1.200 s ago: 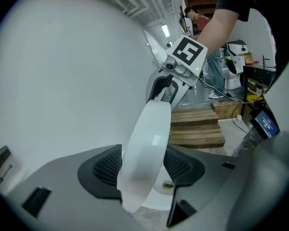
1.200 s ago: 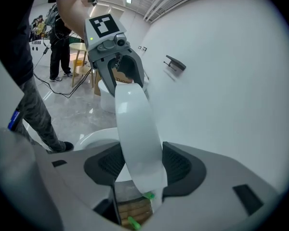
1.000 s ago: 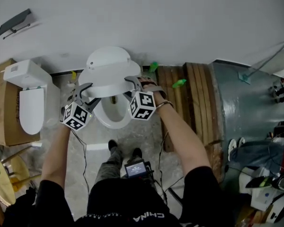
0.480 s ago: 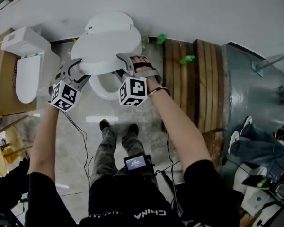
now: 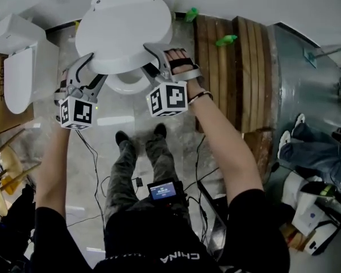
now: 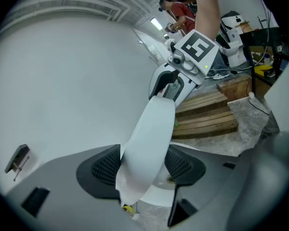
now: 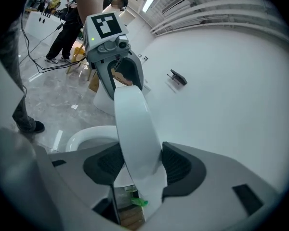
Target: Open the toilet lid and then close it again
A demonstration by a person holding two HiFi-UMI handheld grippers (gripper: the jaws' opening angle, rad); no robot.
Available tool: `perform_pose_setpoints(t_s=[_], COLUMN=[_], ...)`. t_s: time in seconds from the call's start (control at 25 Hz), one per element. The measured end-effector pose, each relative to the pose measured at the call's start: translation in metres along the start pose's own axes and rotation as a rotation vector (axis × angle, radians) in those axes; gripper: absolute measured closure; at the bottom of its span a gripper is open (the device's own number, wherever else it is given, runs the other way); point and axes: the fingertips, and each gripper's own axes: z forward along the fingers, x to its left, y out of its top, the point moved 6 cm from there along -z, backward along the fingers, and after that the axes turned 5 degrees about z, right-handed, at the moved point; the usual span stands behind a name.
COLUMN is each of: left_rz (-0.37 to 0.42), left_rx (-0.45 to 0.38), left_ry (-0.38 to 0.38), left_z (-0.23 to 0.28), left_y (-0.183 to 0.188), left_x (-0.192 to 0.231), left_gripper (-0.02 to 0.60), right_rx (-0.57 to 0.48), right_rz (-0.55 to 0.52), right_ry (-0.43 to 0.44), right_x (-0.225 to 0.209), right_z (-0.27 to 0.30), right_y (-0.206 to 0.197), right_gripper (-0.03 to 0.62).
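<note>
Toilet lid (image 5: 125, 27) stood partly raised, tilted over bowl (image 5: 127, 85), far left. Left gripper (image 5: 94, 67) clamped lid's left edge, right gripper (image 5: 150, 58) its right edge. Judged unfinished: lid not yet flat, then release.

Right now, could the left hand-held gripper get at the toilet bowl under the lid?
Probably not: the left hand-held gripper is clamped on the lid, which hangs over the bowl.
</note>
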Motion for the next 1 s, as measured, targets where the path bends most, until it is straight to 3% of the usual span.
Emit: perform_pose_setpoints(t_s=[0.2, 0.44, 1.0], left_rz=[0.063, 0.094, 0.179], left_rx=[-0.031, -0.042, -0.012], left_ry=[0.036, 0.132, 0.241], left_z=[0.002, 0.008, 0.030], left_y=[-0.010, -0.032, -0.082], left_x=[-0.028, -0.063, -0.163], left_gripper=[0.310, 0.311, 0.310], right_rx=[0.001, -0.021, -0.035], right_rz=[-0.024, -0.032, -0.092], right_ry=[-0.027, -0.101, -0.214], right_x=[0.027, 0.063, 0.160], right_z=[-0.002, 0.006, 0.020], right_y=[-0.012, -0.027, -0.078], right_gripper=[0.359, 0.359, 0.355])
